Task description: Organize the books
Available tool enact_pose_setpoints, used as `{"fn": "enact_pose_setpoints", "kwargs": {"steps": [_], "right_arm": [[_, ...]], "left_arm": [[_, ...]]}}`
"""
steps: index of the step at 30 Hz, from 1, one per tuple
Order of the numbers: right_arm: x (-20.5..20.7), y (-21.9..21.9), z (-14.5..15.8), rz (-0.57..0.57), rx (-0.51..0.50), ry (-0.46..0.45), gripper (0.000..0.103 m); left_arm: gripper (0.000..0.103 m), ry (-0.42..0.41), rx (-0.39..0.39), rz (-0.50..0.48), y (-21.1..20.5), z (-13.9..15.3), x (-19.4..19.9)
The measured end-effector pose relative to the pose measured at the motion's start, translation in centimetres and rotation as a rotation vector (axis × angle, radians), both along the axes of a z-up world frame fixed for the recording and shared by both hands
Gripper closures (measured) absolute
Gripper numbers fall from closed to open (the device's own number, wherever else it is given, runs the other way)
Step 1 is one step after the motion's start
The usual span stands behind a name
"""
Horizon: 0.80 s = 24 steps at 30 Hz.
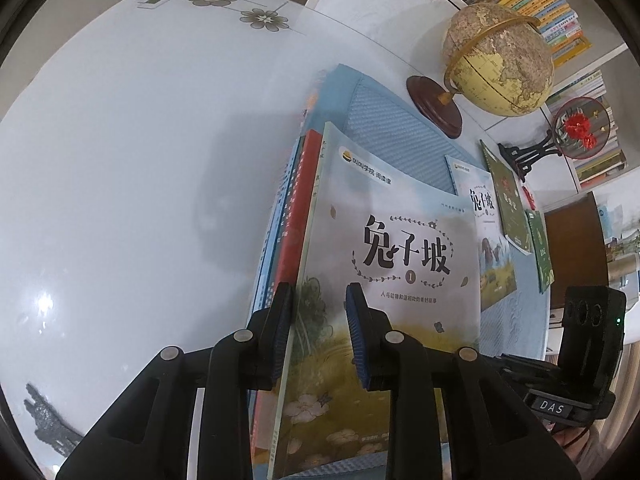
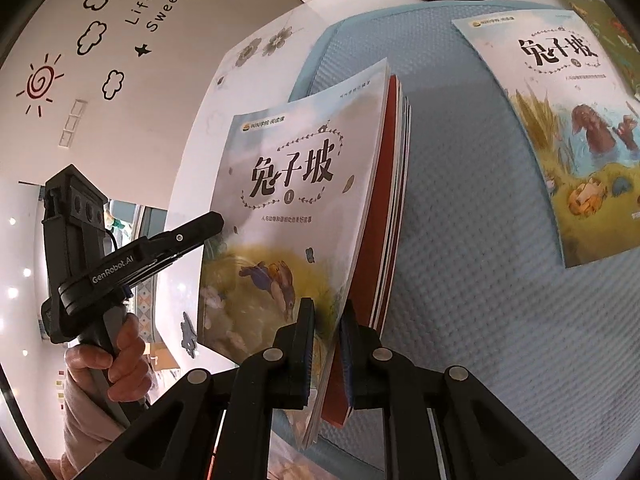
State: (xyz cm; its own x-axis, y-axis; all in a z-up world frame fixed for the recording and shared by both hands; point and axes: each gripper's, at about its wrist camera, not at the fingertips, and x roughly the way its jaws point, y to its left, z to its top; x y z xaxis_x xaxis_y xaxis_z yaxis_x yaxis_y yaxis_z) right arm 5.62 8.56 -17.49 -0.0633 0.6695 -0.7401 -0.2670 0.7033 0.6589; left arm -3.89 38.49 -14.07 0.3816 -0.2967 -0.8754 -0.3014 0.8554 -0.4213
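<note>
Left wrist view: left gripper point(image 1: 318, 336) parted a little around the near edge of the front book point(image 1: 384, 280), a pale picture book with black title characters and a circled 1. Left pad against the spine side, right pad point(image 1: 358, 336) lying over the cover; firm pressing not clear, so jaws look slightly open. Behind the front book, a red book point(image 1: 296, 216) and thinner blue ones, all standing as one stack on a blue mat point(image 1: 400, 136). Beyond the gripper to the right, a second pale book point(image 1: 486, 216) and two green books point(image 1: 510, 204) lying flat on the mat. Farther ahead, a globe point(image 1: 500, 56) on a wooden base. White counter point(image 1: 120, 140) to the left.

Right wrist view: right gripper point(image 2: 326, 340) closed on the lower edge of the same stack, pale cover point(image 2: 288, 208) left of the pads, red book point(image 2: 380, 220) at the right. Left gripper point(image 2: 200, 228) at the far left side of the book, held by a hand point(image 2: 116, 352). Second pale book point(image 2: 568, 128) flat on the mat, ahead to the right.
</note>
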Motion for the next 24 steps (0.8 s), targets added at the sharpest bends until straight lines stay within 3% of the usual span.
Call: {"fn": "enact_pose_setpoints", "kwargs": {"steps": [12,16,20,22,24], "right_arm": [[0.4,-0.5,-0.7,-0.026,0.01,0.006,0.088],[0.5,-1.1,-0.3,-0.037,0.011,-0.003,0.088],[1.2,-3.4,0.9,-0.067,0.02,-0.053,0.087],[2.0,-5.4,1.6,-0.1,0.008,-0.084,0.079],[2.9,-7.6,2.0,-0.139,0.004,-0.107,0.065]], "left_arm": [[0.074,0.038,0.063,0.036,0.4,-0.6,0.2],[0.074,0.034,0.132,0.098,1.1,0.2,-0.2],[0.074,-0.008,0.223,0.147,1.5,3.1,-0.6],[0.071,-0.034,0.237,0.153,1.0,4.7,-0.2],[0.071,-0.061,0.236,0.151,-0.2,6.1,0.6]]}}
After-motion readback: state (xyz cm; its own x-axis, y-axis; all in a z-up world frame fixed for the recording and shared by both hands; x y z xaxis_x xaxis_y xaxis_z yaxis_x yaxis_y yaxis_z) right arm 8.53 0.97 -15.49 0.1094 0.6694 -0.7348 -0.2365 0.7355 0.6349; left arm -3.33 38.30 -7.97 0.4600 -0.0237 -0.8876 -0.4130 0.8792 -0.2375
